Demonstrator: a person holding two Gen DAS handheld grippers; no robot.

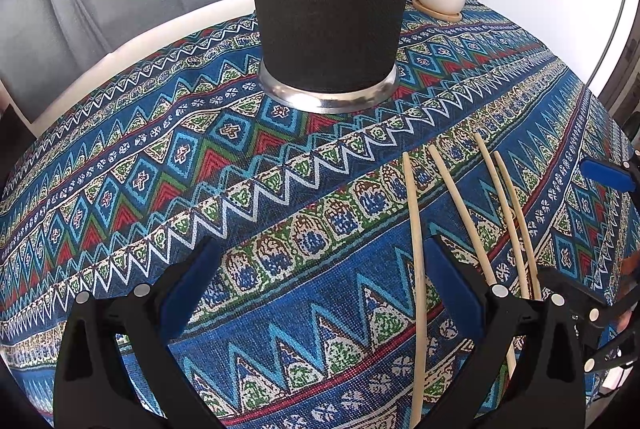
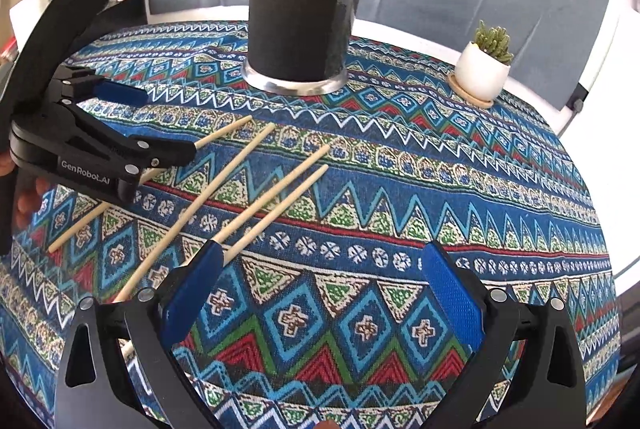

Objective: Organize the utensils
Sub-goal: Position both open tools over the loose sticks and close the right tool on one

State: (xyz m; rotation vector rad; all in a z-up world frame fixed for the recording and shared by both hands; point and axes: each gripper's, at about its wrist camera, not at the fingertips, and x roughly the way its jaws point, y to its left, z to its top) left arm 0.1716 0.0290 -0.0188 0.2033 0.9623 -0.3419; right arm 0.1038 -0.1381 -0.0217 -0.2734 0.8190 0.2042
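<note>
Four wooden chopsticks (image 2: pixel 256 185) lie loose on the patterned tabletop (image 2: pixel 440 189), in front of the black utensil holder (image 2: pixel 300 1). Both the left tool (image 1: pixel 320 281) and right tool (image 2: pixel 320 293) are released, empty.

Each handheld gripper is a matte black plastic frame with two fingers faced in bright blue textured pads. In the left wrist view, the left gripper (image 1: pixel 320 293) shows a blue pad (image 1: pixel 454 289) on each finger, round silver pivot pins (image 1: pixel 499 290) at the finger joints, and triangular cut-outs in the black arms toward 7 and 5 o'clock. The right gripper (image 2: pixel 320 293) is built the same way. In the right wrist view, at 9 o'clock, the left unit's black body carries white "GenRobot.AI" lettering (image 2: pixel 85 173), small silver screws and a broad curved black handle (image 2: pixel 68 5).
</note>
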